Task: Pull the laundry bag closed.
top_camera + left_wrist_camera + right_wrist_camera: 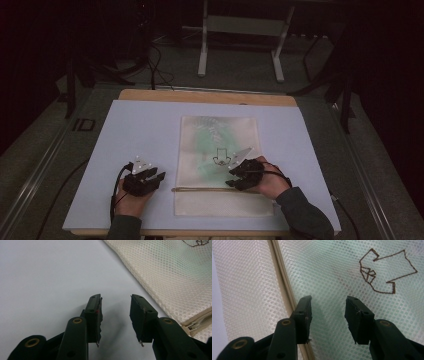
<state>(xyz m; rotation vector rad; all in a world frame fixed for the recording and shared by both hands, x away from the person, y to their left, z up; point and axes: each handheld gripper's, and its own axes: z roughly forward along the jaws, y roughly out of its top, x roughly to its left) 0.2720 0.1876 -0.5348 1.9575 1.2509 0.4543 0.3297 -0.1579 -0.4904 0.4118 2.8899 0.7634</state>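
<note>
from above, a mesh bag (220,165) lies flat on the table (130,130); the left gripper (152,178) rests just left of it, the right gripper (234,176) over its zipper (200,189). left gripper view: jaws spread, the bag's edge (175,277) just beside. right gripper view: jaws spread above the mesh beside the zipper (282,280).
</note>
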